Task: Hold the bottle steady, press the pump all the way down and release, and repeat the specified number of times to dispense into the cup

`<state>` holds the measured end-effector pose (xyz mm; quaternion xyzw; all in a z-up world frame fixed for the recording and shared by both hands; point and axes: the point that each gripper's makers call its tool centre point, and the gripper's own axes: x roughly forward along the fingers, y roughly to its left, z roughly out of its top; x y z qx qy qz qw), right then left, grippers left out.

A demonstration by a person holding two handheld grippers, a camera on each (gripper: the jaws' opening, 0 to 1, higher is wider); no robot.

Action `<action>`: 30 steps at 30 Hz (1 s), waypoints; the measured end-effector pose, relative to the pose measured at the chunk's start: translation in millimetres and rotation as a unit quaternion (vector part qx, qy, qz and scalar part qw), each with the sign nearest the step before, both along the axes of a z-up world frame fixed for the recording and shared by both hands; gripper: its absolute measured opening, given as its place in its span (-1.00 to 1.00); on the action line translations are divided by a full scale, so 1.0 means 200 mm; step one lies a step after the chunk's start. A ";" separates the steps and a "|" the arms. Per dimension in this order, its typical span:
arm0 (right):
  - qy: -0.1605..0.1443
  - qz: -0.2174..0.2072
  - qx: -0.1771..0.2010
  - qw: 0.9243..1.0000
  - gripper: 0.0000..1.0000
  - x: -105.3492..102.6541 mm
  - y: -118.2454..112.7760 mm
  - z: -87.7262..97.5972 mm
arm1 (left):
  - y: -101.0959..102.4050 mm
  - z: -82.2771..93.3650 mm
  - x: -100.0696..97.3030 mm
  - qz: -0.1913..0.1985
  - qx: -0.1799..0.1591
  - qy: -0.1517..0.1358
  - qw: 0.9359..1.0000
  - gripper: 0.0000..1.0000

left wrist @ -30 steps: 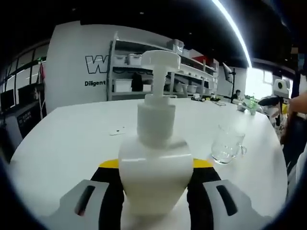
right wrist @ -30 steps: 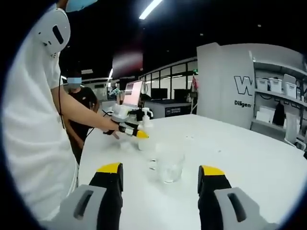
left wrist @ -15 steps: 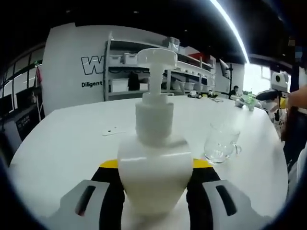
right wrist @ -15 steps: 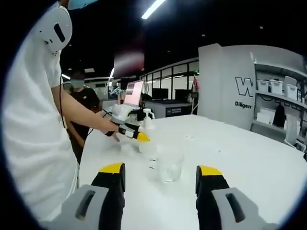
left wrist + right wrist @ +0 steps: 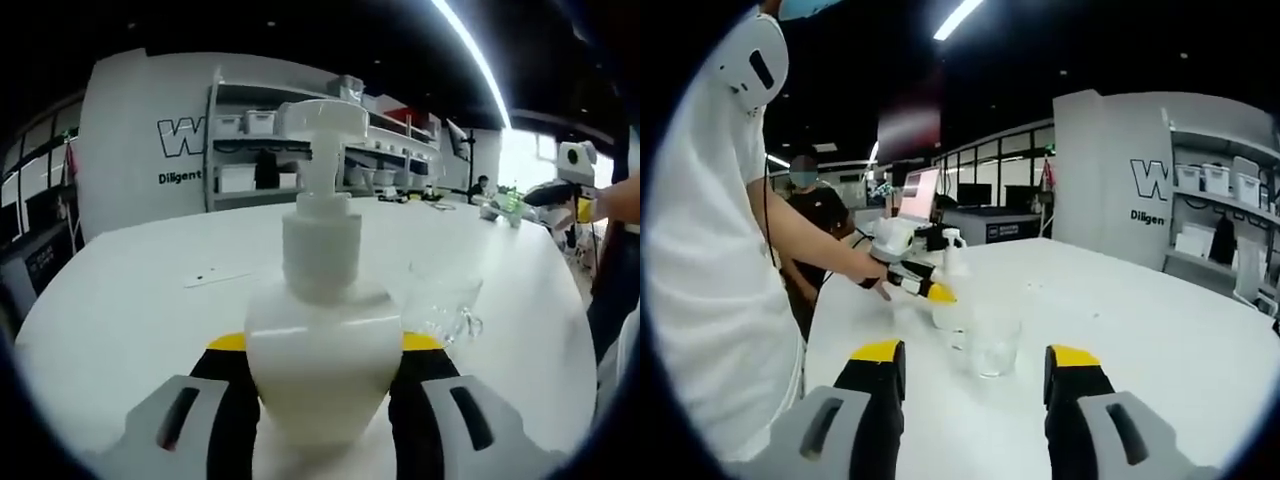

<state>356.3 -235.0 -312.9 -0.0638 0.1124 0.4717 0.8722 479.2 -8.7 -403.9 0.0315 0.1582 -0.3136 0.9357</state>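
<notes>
Opposed low views, shared cup [image 5: 443,303]

- The bottle [image 5: 322,345] looks like smooth white plastic with a soft satin sheen, and its pump [image 5: 322,135] is the same white plastic
- The cup [image 5: 994,345] is clear glass, glossy, with bright glints on its wall and handle
- The table [image 5: 130,310] has a smooth white top, matt to faintly shiny
- The left gripper [image 5: 322,400] has matt black jaws with yellow tips and grey plastic housings
- The right gripper [image 5: 975,400] has the same matt black, yellow and grey finish
- The person's shirt [image 5: 710,290] is plain white cloth, matt
</notes>
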 end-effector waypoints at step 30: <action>-0.049 0.025 0.003 0.998 0.33 0.03 -0.09 0.09 | -0.20 -0.01 -0.02 -0.005 0.020 0.005 1.000 -0.05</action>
